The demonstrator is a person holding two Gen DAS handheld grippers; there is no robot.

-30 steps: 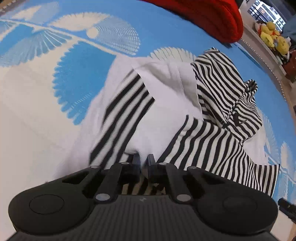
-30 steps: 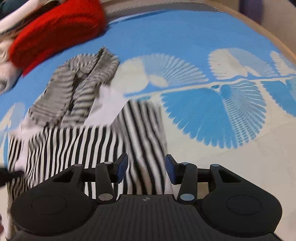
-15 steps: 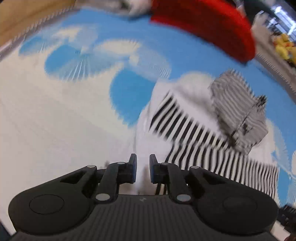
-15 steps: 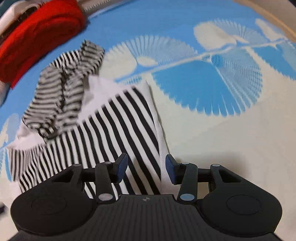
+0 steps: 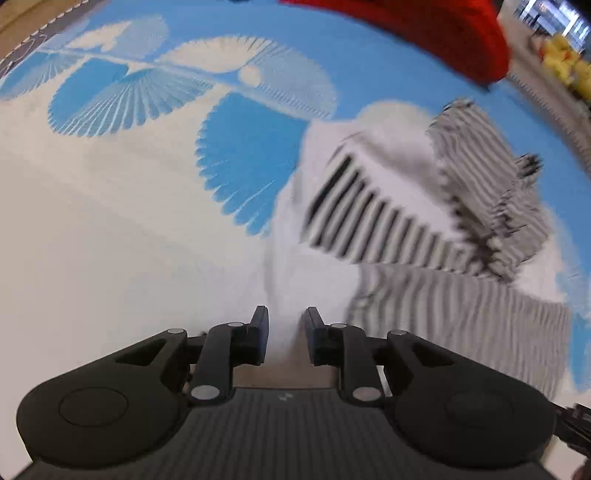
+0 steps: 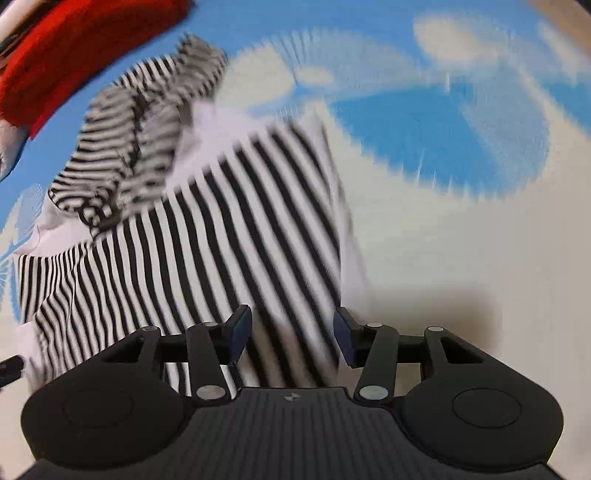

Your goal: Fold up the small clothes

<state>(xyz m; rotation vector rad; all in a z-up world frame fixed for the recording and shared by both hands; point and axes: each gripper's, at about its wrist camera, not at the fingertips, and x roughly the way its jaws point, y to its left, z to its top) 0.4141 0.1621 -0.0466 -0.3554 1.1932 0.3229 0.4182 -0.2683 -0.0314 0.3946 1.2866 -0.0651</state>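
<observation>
Left gripper (image 5: 283, 325) points down at the near edge of the striped garment (image 5: 373, 225), its jaws just opened a little and parted with a narrow gap — pale fabric of the garment's edge shows in that gap, but the pads are not pressing on it. The garment lies spread on the blue and white patterned cover (image 5: 110, 229), with a bunched, finely striped part (image 5: 491, 184) toward its far right in this view. Over to the right wrist camera: the right gripper (image 6: 291, 328) hangs over the bold black-and-white stripes (image 6: 236, 236), jaws set well apart and just widened a touch, striped cloth visible between them with nothing clamped. This view shows the garment's right edge (image 6: 347, 236) against the pale cover — and a sliver of the other tool (image 6: 9, 367) at the far left. Both views catch the red knit item (image 5: 424, 33) beyond the garment; only the left view picks up yellow things (image 5: 565, 66), blurred, past the cover's edge.
</observation>
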